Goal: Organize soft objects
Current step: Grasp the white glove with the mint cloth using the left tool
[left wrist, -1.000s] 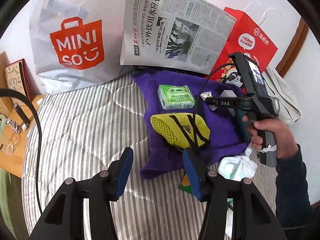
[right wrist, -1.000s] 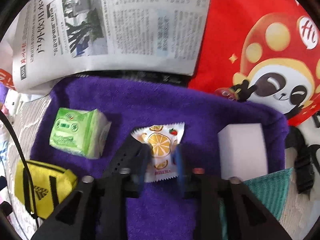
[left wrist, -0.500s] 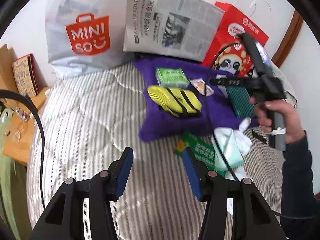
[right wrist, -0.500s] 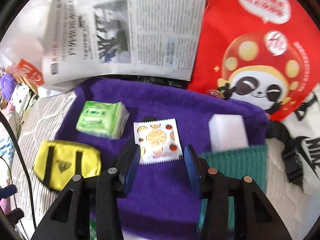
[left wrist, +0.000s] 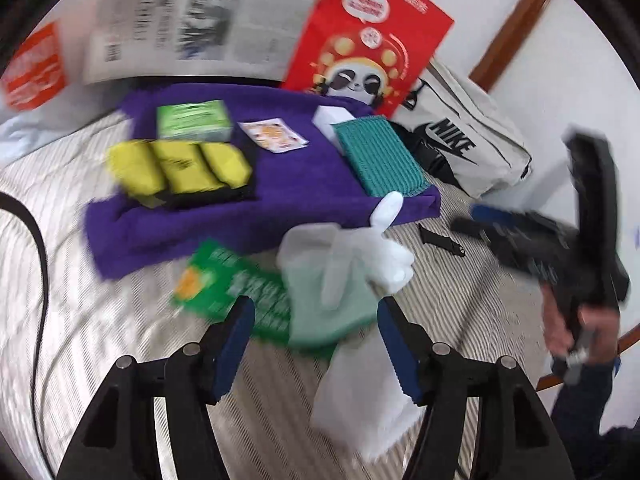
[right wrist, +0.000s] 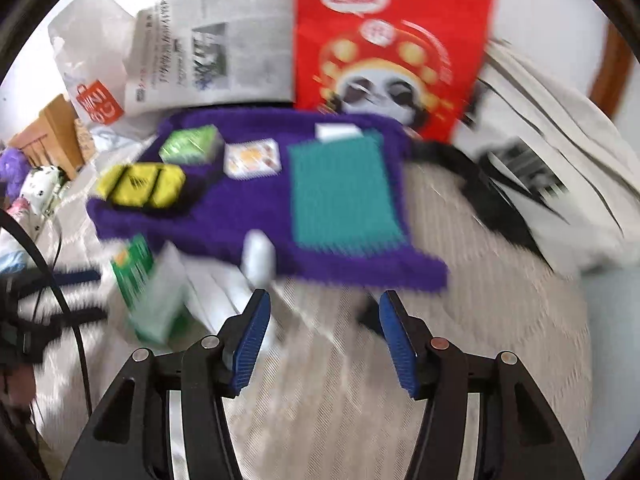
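The white glove (left wrist: 384, 252) is being shown lying on the striped bed (left wrist: 100, 288), just off the near edge of the purple towel (left wrist: 240, 216), draped partly over a pale green cloth (left wrist: 332, 300) and a green packet (left wrist: 240, 284). The left tongs (left wrist: 316, 340) are being held open above this heap, gripping nothing; the right tongs (right wrist: 320, 340) are likewise being held open and empty over bare bedding. On the towel, a yellow pouch (left wrist: 180, 164), a green tissue pack (left wrist: 194, 120), a fruit-print sachet (left wrist: 272, 135), a white block (left wrist: 330, 118) and a teal ribbed cloth (left wrist: 376, 160) are being displayed in a rough row. The glove is being judged light, limp and easily bunched, with no risk of breakage. A hold across the thick palm or cuff is being judged safer than a single finger, since the cloth beneath may be caught up with it. Motion blur is obscuring finer detail.
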`<state>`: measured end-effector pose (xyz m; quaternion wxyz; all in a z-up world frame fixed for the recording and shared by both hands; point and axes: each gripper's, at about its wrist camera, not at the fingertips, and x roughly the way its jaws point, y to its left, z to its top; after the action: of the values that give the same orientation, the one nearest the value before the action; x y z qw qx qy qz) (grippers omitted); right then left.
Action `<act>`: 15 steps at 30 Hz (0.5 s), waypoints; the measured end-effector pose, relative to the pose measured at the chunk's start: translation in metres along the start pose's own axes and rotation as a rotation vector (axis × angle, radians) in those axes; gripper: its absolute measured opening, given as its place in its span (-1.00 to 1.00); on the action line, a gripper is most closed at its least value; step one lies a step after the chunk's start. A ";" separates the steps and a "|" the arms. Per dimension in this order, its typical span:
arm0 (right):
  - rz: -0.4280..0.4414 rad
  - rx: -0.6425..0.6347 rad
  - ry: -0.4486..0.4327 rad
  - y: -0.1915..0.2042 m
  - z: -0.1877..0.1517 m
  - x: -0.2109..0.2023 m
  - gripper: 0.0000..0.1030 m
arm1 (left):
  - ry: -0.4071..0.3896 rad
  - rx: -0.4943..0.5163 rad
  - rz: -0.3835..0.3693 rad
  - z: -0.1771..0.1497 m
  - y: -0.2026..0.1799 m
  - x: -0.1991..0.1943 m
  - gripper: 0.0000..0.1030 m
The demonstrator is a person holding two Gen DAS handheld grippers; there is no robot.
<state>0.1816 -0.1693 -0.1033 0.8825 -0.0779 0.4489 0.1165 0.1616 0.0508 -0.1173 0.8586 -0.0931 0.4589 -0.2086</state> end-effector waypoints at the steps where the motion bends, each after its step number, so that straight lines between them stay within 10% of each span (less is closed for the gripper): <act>1: -0.012 0.005 0.003 -0.010 -0.008 -0.002 0.10 | 0.008 0.011 0.005 0.006 -0.005 0.009 0.20; 15: -0.078 0.138 0.043 -0.085 -0.085 -0.002 0.10 | 0.080 0.105 0.175 0.021 -0.055 0.088 0.28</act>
<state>0.1379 -0.2721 -0.1487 0.8798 -0.0367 0.4714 0.0491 0.2069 -0.0382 -0.1520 0.8582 0.0008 0.4877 -0.1599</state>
